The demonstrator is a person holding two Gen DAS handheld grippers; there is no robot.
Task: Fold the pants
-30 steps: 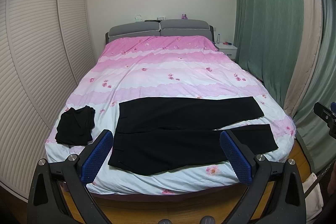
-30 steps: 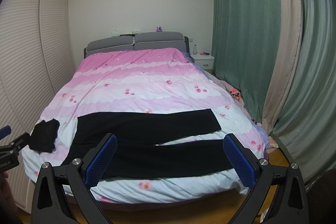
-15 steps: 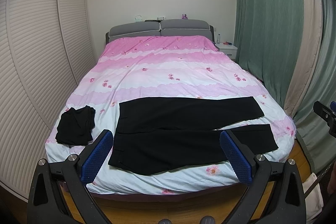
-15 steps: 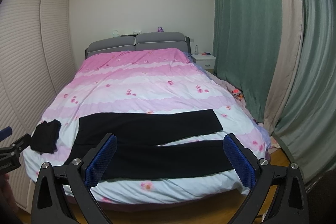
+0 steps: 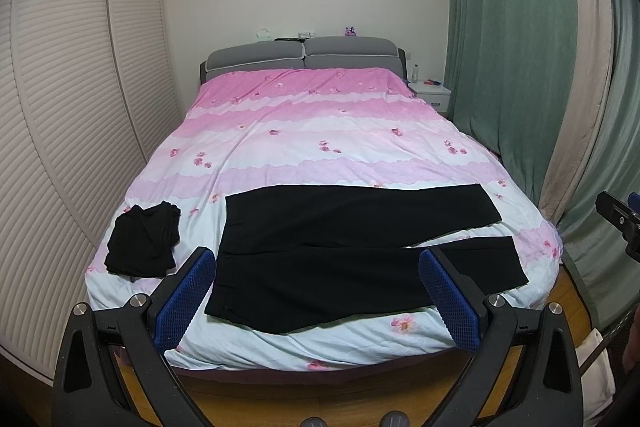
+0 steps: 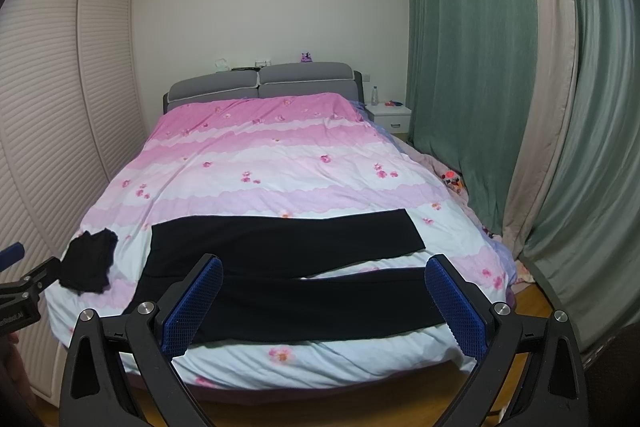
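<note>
Lying flat, pants (image 5: 352, 259) partly hidden behind both grippers' spread, empty fingers (image 5: 186, 301), seemingly unfolded

Pants (image 5: 340, 251) are lying flat across the bed's (image 5: 320, 131) near end, legs pointing right; a bundled garment (image 5: 144, 241) is sitting just left of them.

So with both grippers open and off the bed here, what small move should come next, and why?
Probably bring both down toward the pants: the left gripper to the waistband at the left, the right gripper to the near leg's cuff. The pants lie flat on the bed, legs apart and unfolded, and neither gripper touches them. The other black garment lies apart.
</note>
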